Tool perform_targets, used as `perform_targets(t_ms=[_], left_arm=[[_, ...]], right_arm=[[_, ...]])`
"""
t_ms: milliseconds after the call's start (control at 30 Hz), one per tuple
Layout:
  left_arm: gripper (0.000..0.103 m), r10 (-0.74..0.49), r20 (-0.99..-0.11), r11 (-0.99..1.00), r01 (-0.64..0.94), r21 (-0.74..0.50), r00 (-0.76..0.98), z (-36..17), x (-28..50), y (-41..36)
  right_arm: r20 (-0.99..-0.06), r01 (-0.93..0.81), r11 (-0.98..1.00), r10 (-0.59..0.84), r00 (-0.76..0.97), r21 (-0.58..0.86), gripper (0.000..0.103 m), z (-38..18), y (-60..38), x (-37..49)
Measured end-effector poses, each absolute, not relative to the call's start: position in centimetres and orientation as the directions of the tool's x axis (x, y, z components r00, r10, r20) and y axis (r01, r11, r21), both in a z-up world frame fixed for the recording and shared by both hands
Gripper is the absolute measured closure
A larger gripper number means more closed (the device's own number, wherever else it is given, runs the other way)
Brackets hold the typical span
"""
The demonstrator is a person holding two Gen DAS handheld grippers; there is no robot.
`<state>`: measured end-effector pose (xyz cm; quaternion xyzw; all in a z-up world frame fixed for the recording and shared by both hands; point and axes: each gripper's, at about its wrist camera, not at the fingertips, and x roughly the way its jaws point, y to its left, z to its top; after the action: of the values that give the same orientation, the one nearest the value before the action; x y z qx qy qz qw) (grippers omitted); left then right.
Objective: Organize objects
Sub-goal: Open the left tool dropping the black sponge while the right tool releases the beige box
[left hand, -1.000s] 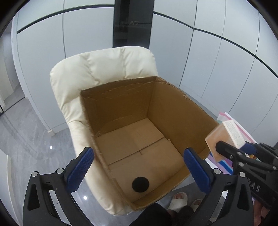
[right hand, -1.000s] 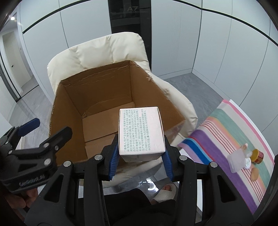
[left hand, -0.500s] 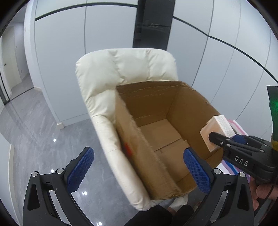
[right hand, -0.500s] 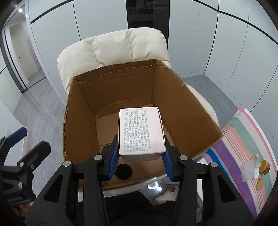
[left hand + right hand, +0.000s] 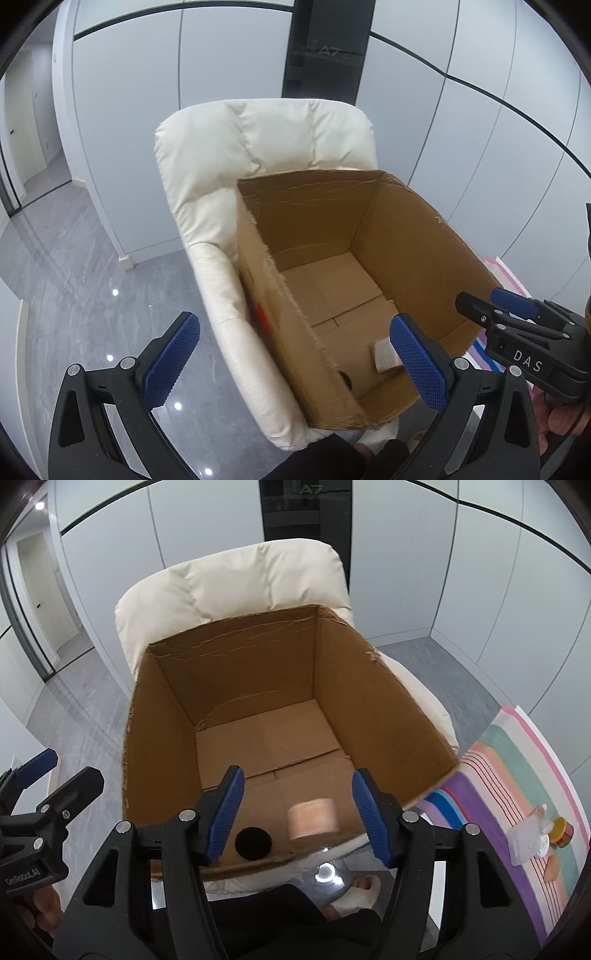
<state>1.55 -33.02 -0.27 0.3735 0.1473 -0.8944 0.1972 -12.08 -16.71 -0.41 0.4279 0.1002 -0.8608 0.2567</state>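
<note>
Cardboard box [image 5: 388,716] w/ small carton [image 5: 313,819] & black disc [image 5: 253,843] inside; both grippers' jaws apart, empty, right just opened.

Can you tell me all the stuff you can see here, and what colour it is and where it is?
cardboard box: one, brown, open, sitting on the armchair
small box: one, white and peach, blurred, inside the cardboard box near its front wall, below the right gripper
round black thing: one, black, on the cardboard box floor beside the small box
armchair: one, cream, by the grey wall
striped mat: one, many colours, on the floor to the right
small items on the mat: a few, too small to name
left gripper: one, black with blue pads, open, nothing between them
right gripper: one, black with blue pads, jaws just opening, holding nothing
</note>
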Motion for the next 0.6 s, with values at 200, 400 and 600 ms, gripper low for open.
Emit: perform_targets(t_ms=[200, 400, 600], left_arm=[[0.000, -0.219, -0.730, -0.898, 0.426, -0.108, -0.648, -0.3, -0.1, -30.8], [0.000, -0.204, -0.738, -0.908, 0.406, -0.103, -0.643, -0.4, -1.5, -29.1], [0.000, -0.192, -0.740, -0.917, 0.386, -0.098, -0.645, -0.3, -2.5, -27.7]], right_arm=[[-0.785, 0.490, -0.871, -0.329, -0.525, 0.037, 0.034, -0.3, -14.0, -12.7], [-0.778, 0.455, -0.890, -0.309, -0.548, 0.034, 0.026, -0.2, -11.5, -13.1], [-0.775, 0.417, -0.908, -0.296, -0.558, 0.046, 0.020, -0.3, -8.8, -13.6]])
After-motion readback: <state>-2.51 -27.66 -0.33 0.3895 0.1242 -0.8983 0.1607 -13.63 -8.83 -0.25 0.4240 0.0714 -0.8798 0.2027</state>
